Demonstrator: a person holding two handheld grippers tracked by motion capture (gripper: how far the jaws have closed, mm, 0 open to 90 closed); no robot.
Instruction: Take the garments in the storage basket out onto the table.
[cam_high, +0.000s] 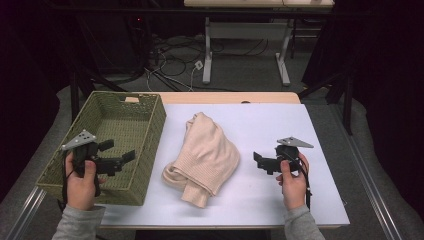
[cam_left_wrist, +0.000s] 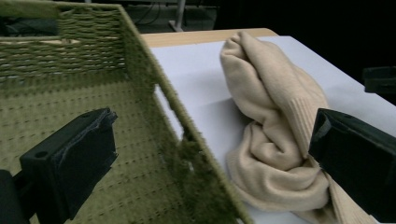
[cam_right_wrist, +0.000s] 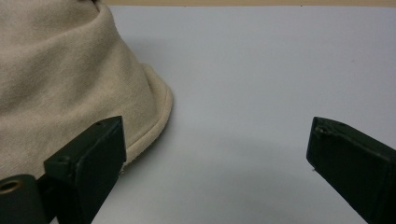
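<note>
A person sits at the near edge of the table (cam_high: 320, 200), whose top is covered by a white sheet, a gripper in each hand. At the middle of the sheet lies a cream sweater (cam_high: 207, 155), bundled loosely, its ribbed cuff pointing toward six o'clock. At nine o'clock from it stands a green woven basket (cam_high: 150, 125), its right wall just beside the sweater's edge.

The left gripper (cam_high: 117, 152) hangs over the basket's near right corner, at about eight o'clock from the sweater, held in the left hand (cam_high: 80, 182). Its jaws stand wide apart with nothing between them. In the left gripper view one jaw sits above the basket's woven floor (cam_left_wrist: 56, 112) and the other in front of the sweater (cam_left_wrist: 275, 135), the basket wall running between them.

The right gripper (cam_high: 260, 161) is at four o'clock from the sweater, over bare sheet, held in the right hand (cam_high: 294, 182) and pointing toward nine o'clock. It too is spread wide and grips nothing. In the right gripper view the sweater's hem (cam_right_wrist: 154, 121) lies just beyond the left-side jaw, with white sheet (cam_right_wrist: 261, 84) ahead of the other; whether jaw and cloth touch I cannot tell.

Beyond the table, at twelve o'clock, cables (cam_high: 175, 62) sprawl on the floor beside a white table frame (cam_high: 207, 55).
</note>
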